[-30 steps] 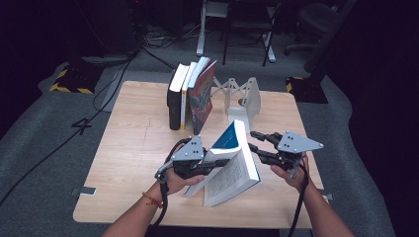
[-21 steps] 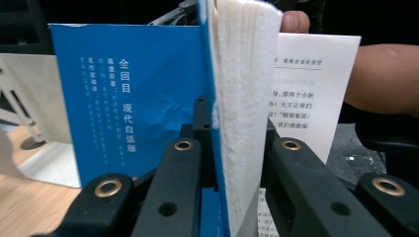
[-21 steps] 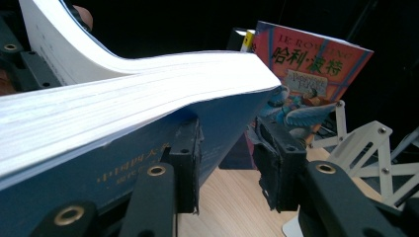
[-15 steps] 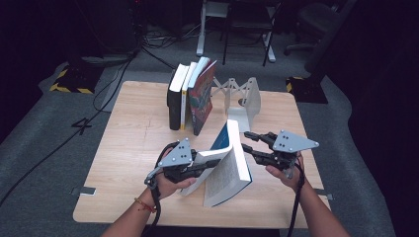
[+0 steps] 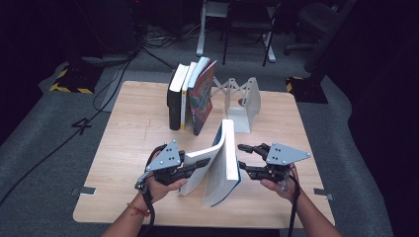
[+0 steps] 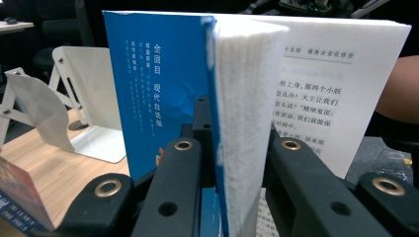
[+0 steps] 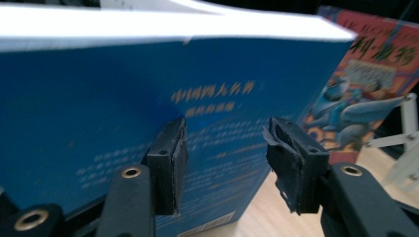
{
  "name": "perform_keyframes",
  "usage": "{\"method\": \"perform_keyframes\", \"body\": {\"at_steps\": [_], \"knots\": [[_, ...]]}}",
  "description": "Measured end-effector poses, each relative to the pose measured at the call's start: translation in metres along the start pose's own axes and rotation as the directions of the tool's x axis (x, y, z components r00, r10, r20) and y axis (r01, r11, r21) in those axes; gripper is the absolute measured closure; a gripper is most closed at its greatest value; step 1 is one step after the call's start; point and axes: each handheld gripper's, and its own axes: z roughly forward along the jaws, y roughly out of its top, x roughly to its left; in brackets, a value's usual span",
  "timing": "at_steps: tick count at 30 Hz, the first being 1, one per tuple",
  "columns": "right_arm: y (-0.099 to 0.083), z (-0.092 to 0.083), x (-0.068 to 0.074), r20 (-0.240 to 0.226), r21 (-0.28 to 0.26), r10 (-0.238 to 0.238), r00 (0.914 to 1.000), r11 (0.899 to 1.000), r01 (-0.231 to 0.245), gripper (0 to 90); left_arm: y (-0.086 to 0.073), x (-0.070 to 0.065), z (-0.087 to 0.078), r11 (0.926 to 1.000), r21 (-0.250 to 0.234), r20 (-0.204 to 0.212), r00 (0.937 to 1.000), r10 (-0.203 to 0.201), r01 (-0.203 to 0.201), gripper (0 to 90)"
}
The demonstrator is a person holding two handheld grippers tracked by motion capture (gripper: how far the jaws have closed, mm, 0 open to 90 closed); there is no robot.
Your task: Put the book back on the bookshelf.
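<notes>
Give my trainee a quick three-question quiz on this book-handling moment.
1. True or false: the left gripper is clamped on part of the blue book.
2. What stands behind the blue book on the table: A) a row of upright books, B) a bowl, C) a laptop?
3. Do the right gripper jaws press on the blue cover?

Key: 1 true. 2 A. 3 No; they stand apart before the cover, having just been opening.

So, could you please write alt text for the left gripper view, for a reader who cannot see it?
The left tool clamps a blue-covered book by a thick block of its white pages, with printed text showing on an open page to the right. Behind it on the left, a white bookend stands on the wooden table.
</notes>
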Motion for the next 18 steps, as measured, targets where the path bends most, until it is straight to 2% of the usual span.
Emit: {"method": "perform_keyframes", "body": {"at_steps": [5, 9, 15, 18], "knots": [[-0.011, 0.006, 0.008, -0.055, 0.012, 0.013, 0.9984, 1.000, -0.012, 48.8, -0.003, 0.000, -0.004, 1.0000, 0.002, -0.022, 0.9997, 0.000, 0.000, 79.6], [-0.022, 0.015, 0.016, -0.096, 0.037, 0.028, 0.9950, 0.999, -0.025, 47.0, -0.005, 0.000, -0.010, 0.9999, 0.008, -0.062, 0.9980, 0.012, -0.011, 78.1], [-0.032, 0.027, 0.029, -0.123, 0.065, 0.021, 0.9922, 0.998, -0.013, 45.9, -0.008, -0.001, -0.013, 0.9999, 0.009, -0.084, 0.9964, 0.010, -0.009, 73.8], [-0.036, 0.035, 0.034, -0.136, 0.085, 0.020, 0.9905, 0.996, -0.009, 45.3, -0.009, -0.004, -0.014, 0.9994, 0.029, -0.101, 0.9947, 0.019, -0.016, 69.2]]}}
